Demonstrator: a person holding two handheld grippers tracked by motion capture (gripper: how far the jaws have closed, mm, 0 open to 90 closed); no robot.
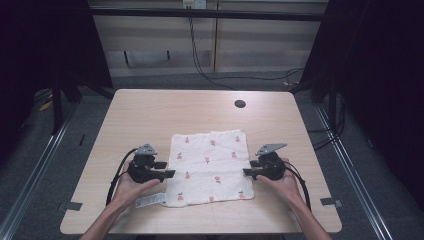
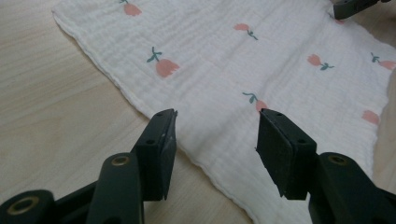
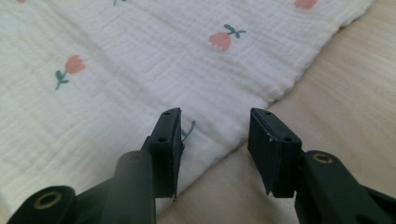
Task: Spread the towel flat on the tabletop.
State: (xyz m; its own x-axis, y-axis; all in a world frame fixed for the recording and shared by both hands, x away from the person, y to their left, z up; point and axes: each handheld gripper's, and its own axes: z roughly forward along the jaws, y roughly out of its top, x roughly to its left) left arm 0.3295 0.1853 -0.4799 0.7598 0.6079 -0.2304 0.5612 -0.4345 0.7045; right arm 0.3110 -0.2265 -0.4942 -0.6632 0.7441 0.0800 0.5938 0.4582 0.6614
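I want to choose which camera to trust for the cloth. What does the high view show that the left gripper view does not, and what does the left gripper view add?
The high view alone shows the whole table with its round hole, the cloth's label, both hands and the floor cables. The left gripper view alone shows the weave, the stitched hem and how the left gripper stands open across that edge. Both show the white cloth with tulips and the right gripper.

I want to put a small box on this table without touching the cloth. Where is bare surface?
The widest bare wood lies beyond the cloth, up to the table far edge, apart from the round hole. Narrower strips run along both side edges. The near middle is crowded: left gripper and right gripper flank the cloth.
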